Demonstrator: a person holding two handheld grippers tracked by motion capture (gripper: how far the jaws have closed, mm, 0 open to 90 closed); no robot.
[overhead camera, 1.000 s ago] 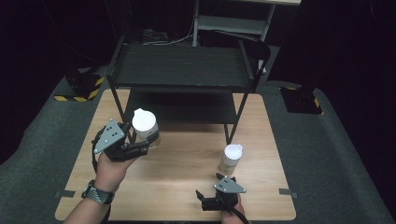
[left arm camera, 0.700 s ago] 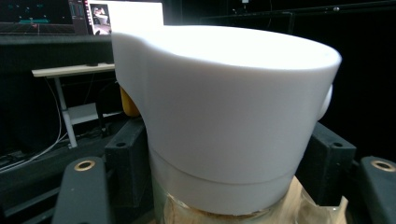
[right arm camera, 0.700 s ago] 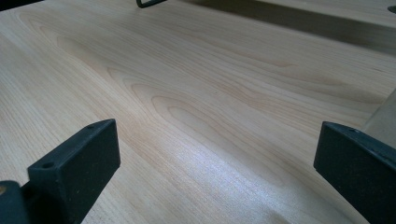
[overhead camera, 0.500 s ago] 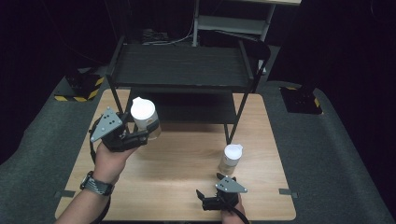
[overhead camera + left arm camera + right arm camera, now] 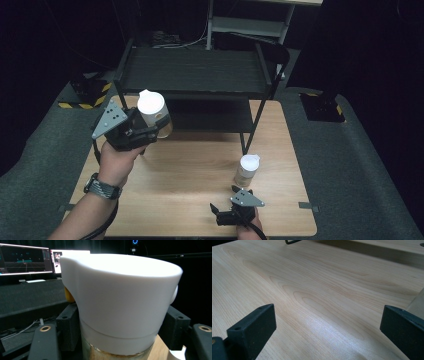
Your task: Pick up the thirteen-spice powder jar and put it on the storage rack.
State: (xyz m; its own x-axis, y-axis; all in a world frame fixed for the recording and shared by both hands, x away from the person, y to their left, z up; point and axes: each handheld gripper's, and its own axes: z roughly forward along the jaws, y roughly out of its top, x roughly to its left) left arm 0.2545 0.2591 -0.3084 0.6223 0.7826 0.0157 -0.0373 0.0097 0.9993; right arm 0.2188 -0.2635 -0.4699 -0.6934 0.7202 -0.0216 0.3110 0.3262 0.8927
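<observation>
My left gripper (image 5: 150, 131) has carried the white-capped jar (image 5: 153, 112) higher and farther toward the upper left of the high view, nearer the black shelf (image 5: 195, 75).

Tabletop (image 5: 190, 180) mid open; rack (image 5: 195, 75) blocks far side; jar (image 5: 247, 170) stands right-front.

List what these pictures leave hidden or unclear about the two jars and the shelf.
- Held jar, left gripper view: its base is cut off by the bottom edge, and its white lid blocks most of the shelf behind.
- Standing jar, high view: contents too small to tell; in the right gripper view a jaw covers all but a sliver.
- Shelf, high view: the lower level lies in the top level's shadow.
- Left hand-held gripper, high view: the jar hides its jaw tips.
</observation>
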